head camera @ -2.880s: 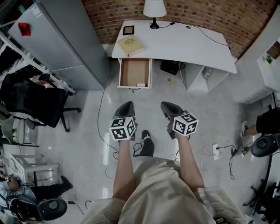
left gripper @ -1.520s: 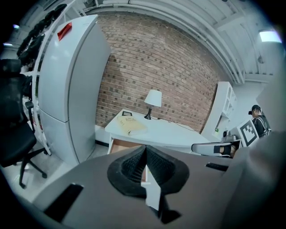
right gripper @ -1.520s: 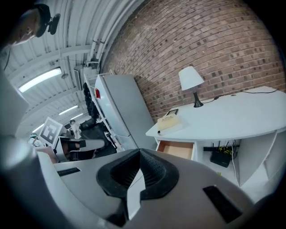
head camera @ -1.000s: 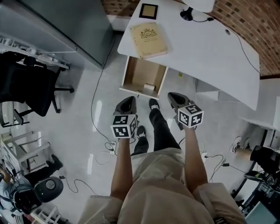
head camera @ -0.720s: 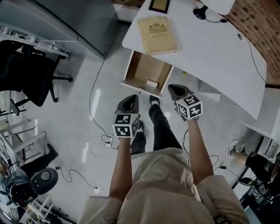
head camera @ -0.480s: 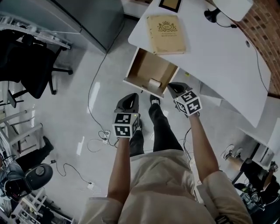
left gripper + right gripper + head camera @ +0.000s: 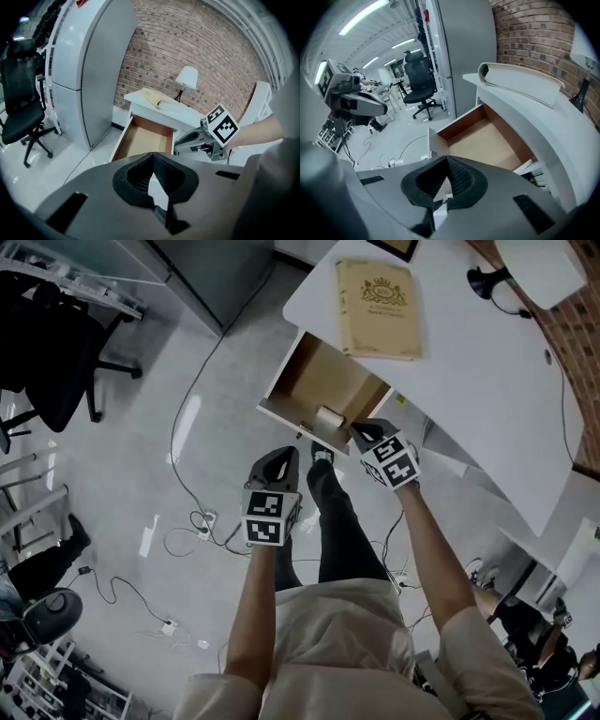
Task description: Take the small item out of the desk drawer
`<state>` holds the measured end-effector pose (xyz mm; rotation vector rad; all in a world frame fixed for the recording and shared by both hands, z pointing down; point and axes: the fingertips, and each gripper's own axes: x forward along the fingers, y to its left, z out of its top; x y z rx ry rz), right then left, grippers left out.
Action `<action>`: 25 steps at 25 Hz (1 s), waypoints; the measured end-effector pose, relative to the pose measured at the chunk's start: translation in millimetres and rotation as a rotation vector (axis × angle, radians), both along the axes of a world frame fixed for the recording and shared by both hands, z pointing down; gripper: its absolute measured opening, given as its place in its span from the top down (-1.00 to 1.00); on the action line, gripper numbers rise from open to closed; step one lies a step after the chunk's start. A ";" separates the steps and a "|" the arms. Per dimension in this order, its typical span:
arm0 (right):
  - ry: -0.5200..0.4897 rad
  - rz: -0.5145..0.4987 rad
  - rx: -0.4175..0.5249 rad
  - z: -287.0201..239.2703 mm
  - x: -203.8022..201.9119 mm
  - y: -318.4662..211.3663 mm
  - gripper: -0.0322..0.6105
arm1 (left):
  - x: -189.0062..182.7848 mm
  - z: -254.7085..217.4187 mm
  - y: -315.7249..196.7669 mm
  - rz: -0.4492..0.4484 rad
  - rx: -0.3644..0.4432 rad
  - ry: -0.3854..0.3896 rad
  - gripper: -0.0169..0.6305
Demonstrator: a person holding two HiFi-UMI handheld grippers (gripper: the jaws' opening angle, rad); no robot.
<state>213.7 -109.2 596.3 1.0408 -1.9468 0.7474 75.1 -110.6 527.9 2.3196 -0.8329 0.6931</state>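
Observation:
The wooden desk drawer (image 7: 309, 381) stands pulled out under the white desk (image 7: 469, 362). A small pale box (image 7: 330, 416) lies inside it, near the front right corner. My right gripper (image 7: 362, 431) is shut, its tips at the drawer's front right edge, just right of the box. In the right gripper view the shut right gripper (image 7: 447, 159) hangs over the drawer (image 7: 487, 136), and a pale shape shows under its jaws. My left gripper (image 7: 280, 458) hangs over the floor short of the drawer, shut and empty (image 7: 153, 154). The left gripper view shows the drawer (image 7: 143, 138).
A tan book (image 7: 380, 296) and a lamp (image 7: 525, 263) sit on the desk. A grey cabinet (image 7: 220, 268) stands left of the drawer, with an office chair (image 7: 47, 381) farther left. Cables (image 7: 187, 521) trail on the floor. The person's leg (image 7: 328, 512) is between the grippers.
The view has closed in on the desk. My right gripper has moved forward to the drawer's front right corner beside the box; the left has stayed back over the floor.

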 end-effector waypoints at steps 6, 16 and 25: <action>0.023 0.011 -0.005 34.7 3.0 -4.6 0.82 | 19.1 17.6 9.5 0.050 -0.023 -0.005 0.90; 0.000 -0.112 -0.081 78.9 -15.6 -15.8 0.82 | 22.8 34.8 4.7 0.006 -0.036 0.012 0.90; 0.021 -0.177 -0.115 114.3 -25.7 -28.6 0.82 | 4.2 54.0 2.1 -0.068 -0.057 0.000 0.90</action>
